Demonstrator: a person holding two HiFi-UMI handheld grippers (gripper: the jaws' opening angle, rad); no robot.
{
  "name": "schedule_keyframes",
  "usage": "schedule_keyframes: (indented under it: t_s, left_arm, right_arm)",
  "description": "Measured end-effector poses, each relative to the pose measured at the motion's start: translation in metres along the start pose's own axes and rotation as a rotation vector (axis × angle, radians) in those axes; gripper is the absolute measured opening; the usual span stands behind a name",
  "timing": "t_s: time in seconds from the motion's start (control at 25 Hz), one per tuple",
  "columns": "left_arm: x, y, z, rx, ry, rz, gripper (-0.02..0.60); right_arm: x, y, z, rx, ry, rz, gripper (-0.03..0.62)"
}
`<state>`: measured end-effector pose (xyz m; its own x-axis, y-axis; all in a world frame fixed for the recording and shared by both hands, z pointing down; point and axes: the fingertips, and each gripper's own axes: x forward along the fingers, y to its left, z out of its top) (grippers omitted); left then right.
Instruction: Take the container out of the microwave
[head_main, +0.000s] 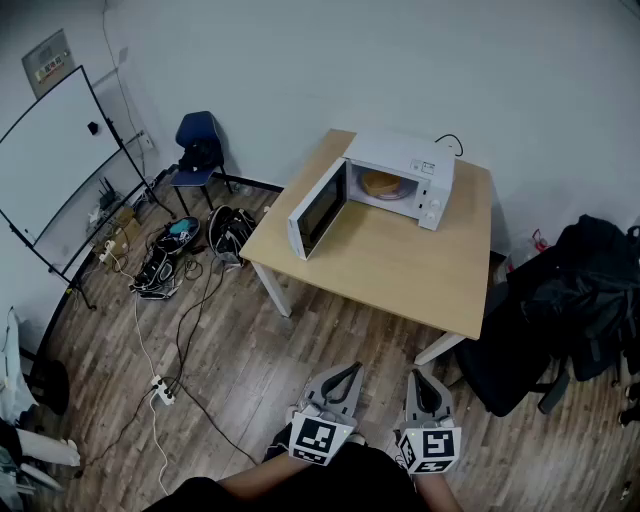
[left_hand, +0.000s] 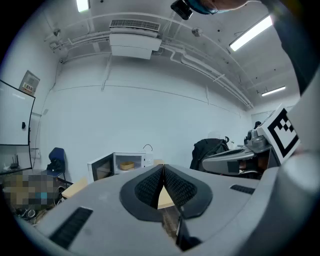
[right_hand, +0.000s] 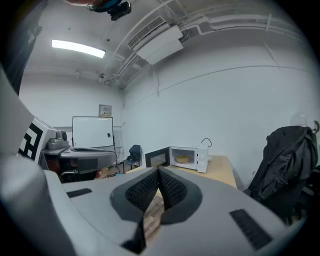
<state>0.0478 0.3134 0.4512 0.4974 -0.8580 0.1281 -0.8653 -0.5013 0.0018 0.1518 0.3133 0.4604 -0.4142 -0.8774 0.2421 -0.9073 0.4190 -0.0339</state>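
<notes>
A white microwave (head_main: 405, 178) stands at the far end of a light wooden table (head_main: 400, 265), with its door (head_main: 317, 210) swung open to the left. A round yellowish container (head_main: 381, 183) sits inside it. The container also shows small and far in the left gripper view (left_hand: 127, 164) and in the right gripper view (right_hand: 182, 159). My left gripper (head_main: 346, 371) and right gripper (head_main: 419, 378) are held low in front of the person, well short of the table. Both are shut with nothing between their jaws, as the left gripper (left_hand: 163, 168) and right gripper (right_hand: 159, 170) show up close.
A whiteboard (head_main: 58, 150) on a stand and a blue chair (head_main: 199, 146) are at the left. Bags (head_main: 229, 232) and cables lie on the wood floor beside the table. A power strip (head_main: 161, 390) lies nearer. A chair with a black jacket (head_main: 578, 292) stands at the right.
</notes>
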Motion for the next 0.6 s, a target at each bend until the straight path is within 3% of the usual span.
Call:
schedule_keyframes:
  t_s: [0.36,0.6]
  left_arm:
    - [-0.004,0.010,-0.002,0.016,-0.002,0.049,0.012]
    - [0.016,0.031,-0.005,-0.012,-0.015,0.048,0.012]
  right_arm:
    - [-0.003,0.005,-0.011,0.078,-0.001,0.068,0.057]
    - [0.012,-0.005,-0.007,0.077,-0.006,0.022,0.057]
